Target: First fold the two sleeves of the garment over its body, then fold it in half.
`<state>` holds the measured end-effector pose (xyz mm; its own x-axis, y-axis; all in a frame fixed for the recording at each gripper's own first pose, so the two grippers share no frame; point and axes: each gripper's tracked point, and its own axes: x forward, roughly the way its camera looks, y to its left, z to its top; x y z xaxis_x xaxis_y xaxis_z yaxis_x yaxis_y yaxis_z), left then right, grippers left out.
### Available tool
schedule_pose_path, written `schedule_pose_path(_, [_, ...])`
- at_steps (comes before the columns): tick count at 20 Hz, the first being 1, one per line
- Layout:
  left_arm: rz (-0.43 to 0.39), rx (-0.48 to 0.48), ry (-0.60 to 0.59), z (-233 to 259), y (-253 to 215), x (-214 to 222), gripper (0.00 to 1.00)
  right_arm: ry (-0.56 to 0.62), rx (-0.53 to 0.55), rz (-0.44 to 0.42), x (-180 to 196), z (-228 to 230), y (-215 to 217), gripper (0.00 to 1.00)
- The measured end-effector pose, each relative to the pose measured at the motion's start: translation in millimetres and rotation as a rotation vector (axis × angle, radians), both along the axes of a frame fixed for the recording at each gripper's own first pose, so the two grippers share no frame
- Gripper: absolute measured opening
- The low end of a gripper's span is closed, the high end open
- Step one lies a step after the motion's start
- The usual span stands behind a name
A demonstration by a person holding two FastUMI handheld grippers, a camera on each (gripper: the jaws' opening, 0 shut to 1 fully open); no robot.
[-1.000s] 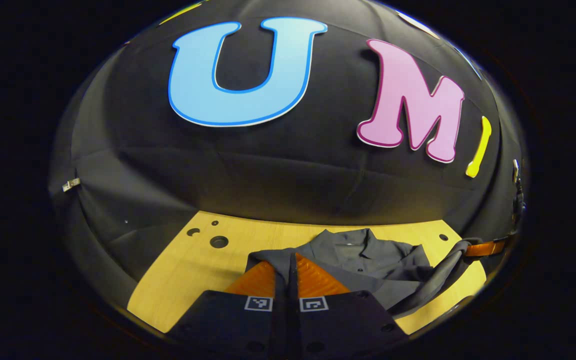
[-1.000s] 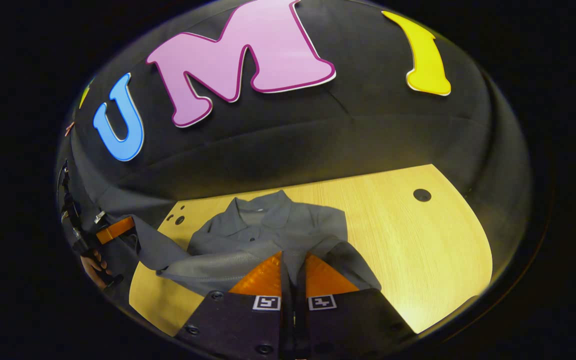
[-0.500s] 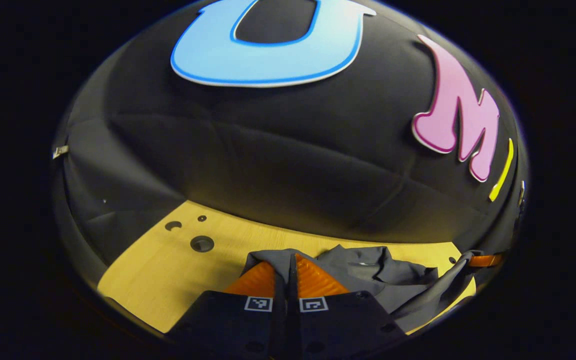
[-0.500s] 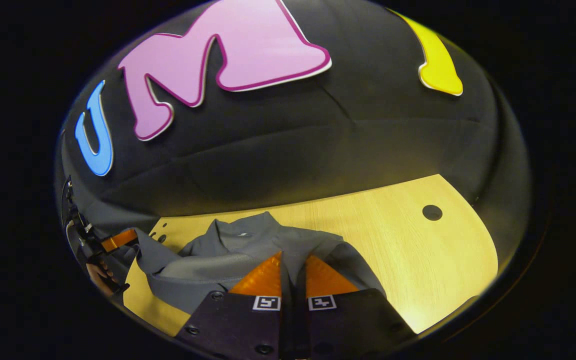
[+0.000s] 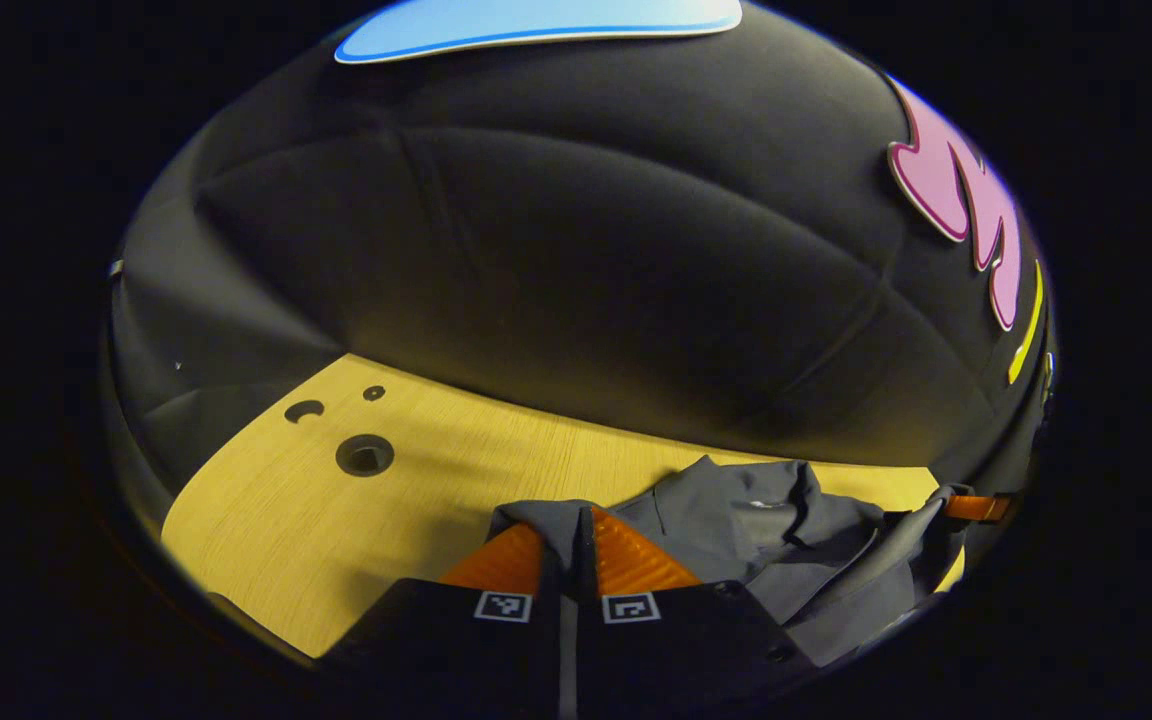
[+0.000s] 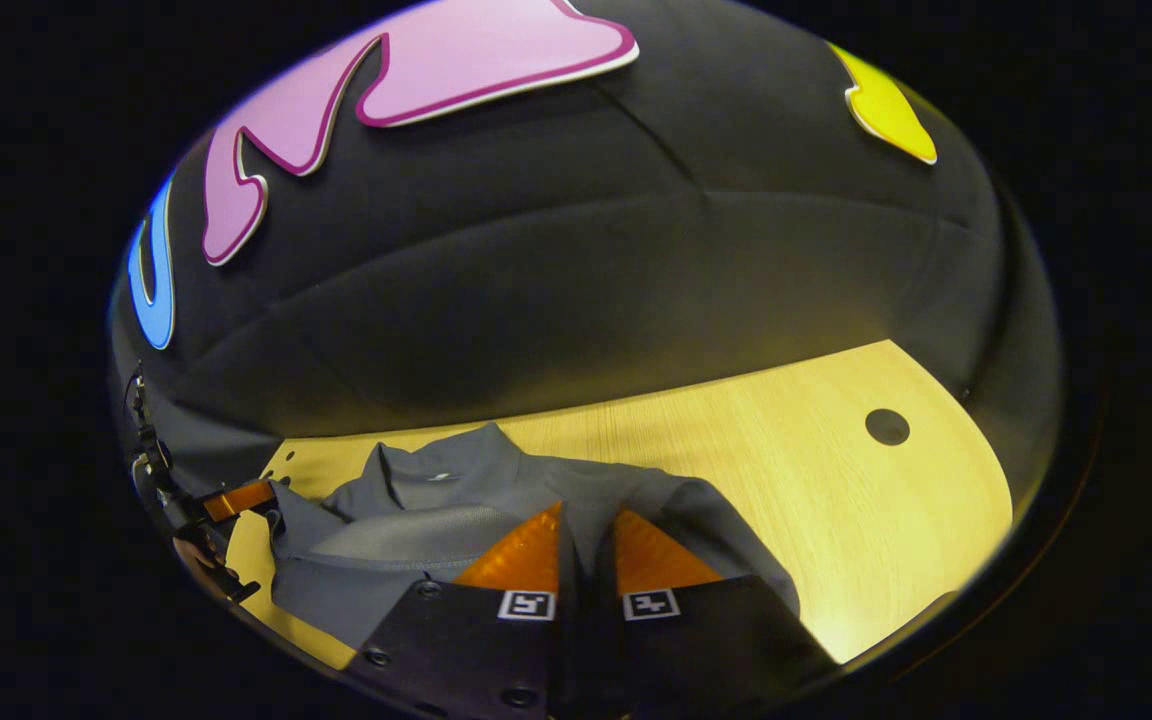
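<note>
Garment (image 6: 456,500) on table (image 6: 836,500) — wall (image 6: 636,300) behind.

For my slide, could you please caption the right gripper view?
Right gripper shut on grey shirt over wooden table.

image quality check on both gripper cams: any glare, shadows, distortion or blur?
Left gripper view: strong fisheye bend in the table edge; shadow beside the grey garment; no motion blur. Right gripper view: bright hotspot on the table's near right part, dim wall above; the garment is sharp, while the left gripper sits small and warped at the rim.
</note>
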<state>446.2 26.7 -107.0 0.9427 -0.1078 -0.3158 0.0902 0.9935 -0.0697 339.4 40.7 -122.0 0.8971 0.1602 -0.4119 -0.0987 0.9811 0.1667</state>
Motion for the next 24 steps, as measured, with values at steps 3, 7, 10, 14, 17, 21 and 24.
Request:
schedule_pose_path(3, [-0.003,0.008,0.01,4.9,-3.6,-7.6,0.19,-0.042,-0.062,0.005,-5.5,9.1,0.9,0.17])
schedule_pose_path(7, [-0.031,0.081,-0.039,39.9,-8.8,-30.9,0.7,-0.123,-0.051,-0.037,-22.9,45.8,-6.3,0.48])
schedule_pose_path(10, [-0.058,0.143,-0.138,87.8,-16.6,-66.6,0.94,-0.182,-0.071,-0.065,-46.4,76.5,-13.0,0.87])
schedule_pose_path(14, [-0.089,0.236,-0.288,152.6,-33.8,-132.5,0.96,-0.302,-0.142,-0.124,-89.5,128.0,-26.6,0.99])
schedule_pose_path(17, [-0.129,0.212,-0.365,192.8,-49.6,-192.6,0.92,-0.349,-0.15,-0.127,-135.8,162.8,-23.9,0.99])
schedule_pose_path(21, [-0.176,0.211,-0.432,221.4,-60.4,-267.1,0.95,-0.407,-0.162,-0.146,-197.0,196.2,-23.7,0.99])
schedule_pose_path(24, [-0.204,0.158,-0.409,218.7,-57.8,-311.8,0.95,-0.422,-0.168,-0.162,-244.8,208.4,-24.3,0.99])
